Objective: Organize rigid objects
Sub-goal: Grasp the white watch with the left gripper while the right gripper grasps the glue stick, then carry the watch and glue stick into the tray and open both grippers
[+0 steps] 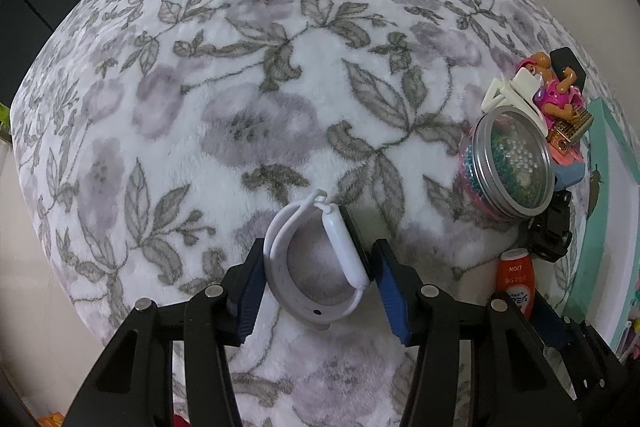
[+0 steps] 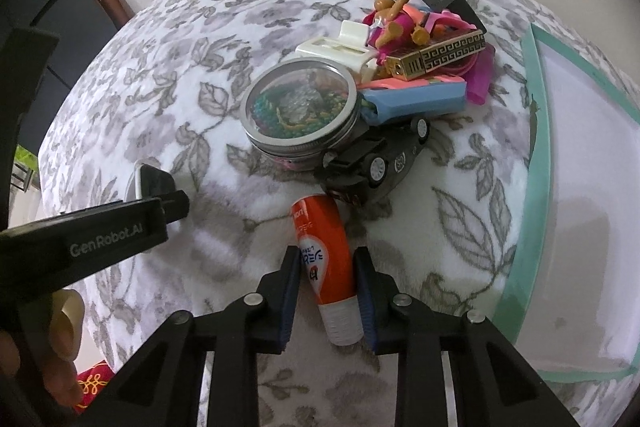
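Note:
My left gripper (image 1: 320,283) is shut on a white smartwatch (image 1: 316,267), its blue pads against the band and the black-faced body, just above the floral blanket. My right gripper (image 2: 326,293) is shut on an orange tube with a white cap (image 2: 326,267), which also shows in the left wrist view (image 1: 516,285). Beyond the tube lies a pile: a bead-filled jar with a metal lid (image 2: 302,111), a black toy car (image 2: 376,163), a blue case (image 2: 416,99), a gold lighter (image 2: 440,61), a pink toy figure (image 2: 396,21) and a white clip (image 2: 336,49).
A floral fleece blanket (image 1: 240,107) covers the surface. A white tray with a teal rim (image 2: 536,131) lies at the right. The left gripper's black arm (image 2: 80,239) crosses the right wrist view at the left. A wall and dark furniture stand behind.

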